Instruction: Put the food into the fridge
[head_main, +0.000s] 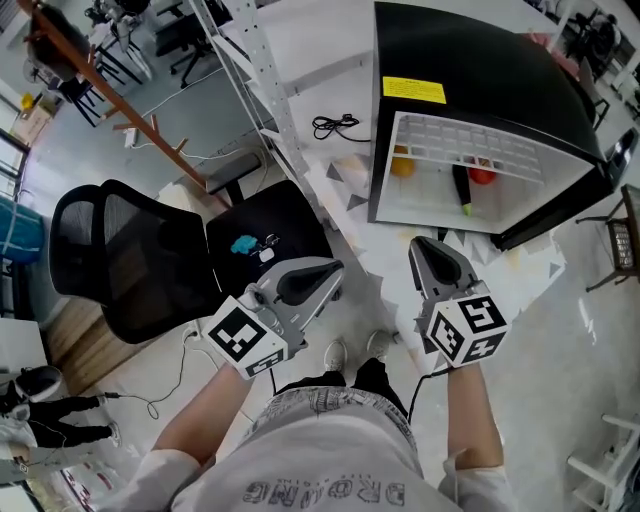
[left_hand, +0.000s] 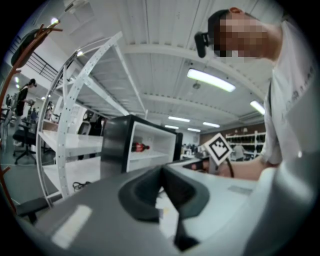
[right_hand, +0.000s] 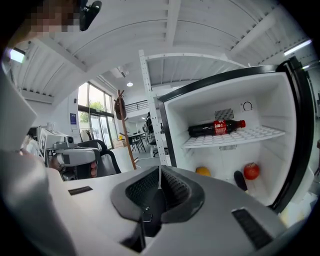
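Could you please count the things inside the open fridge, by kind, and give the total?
Dark plastic bottle with red label: 1
Round fruit: 2 (orange-yellow fruit, red fruit)
Dark long vegetable: 1
Total: 4

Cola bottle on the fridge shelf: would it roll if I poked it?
Probably: the cola bottle lies on its side and is round, so it could roll. The gridded shelf might slow it. It looks dark throughout, so likely full and heavy.
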